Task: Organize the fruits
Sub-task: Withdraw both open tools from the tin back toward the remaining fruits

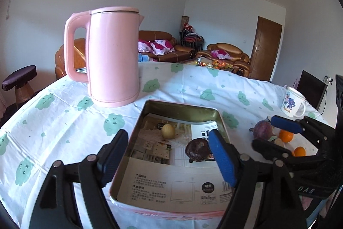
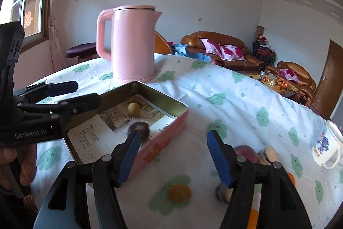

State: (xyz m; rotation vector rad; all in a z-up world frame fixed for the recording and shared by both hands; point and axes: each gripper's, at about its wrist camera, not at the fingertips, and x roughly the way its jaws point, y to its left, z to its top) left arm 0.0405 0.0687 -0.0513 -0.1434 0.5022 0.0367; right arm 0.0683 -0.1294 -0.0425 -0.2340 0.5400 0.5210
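A pink-sided metal tin (image 1: 184, 109) (image 2: 169, 132) lined with printed paper sits on the table. Inside lie a small yellow fruit (image 1: 168, 131) (image 2: 133, 109) and a dark purple fruit (image 1: 197, 150) (image 2: 142, 129). My left gripper (image 1: 169, 156) is open and empty above the tin's near half. My right gripper (image 2: 173, 156) is open and empty above the cloth right of the tin; it also shows in the left wrist view (image 1: 276, 134). Below it lie a yellow fruit (image 2: 179, 192), a red-purple fruit (image 2: 245, 152) (image 1: 262, 130), oranges (image 1: 286, 136) and other fruits, partly hidden.
A tall pink kettle (image 1: 113, 55) (image 2: 133, 44) stands behind the tin. A white printed mug (image 1: 292, 103) (image 2: 325, 147) stands at the right. The table has a white cloth with green cloud print (image 1: 64, 117). Sofas and a door are beyond.
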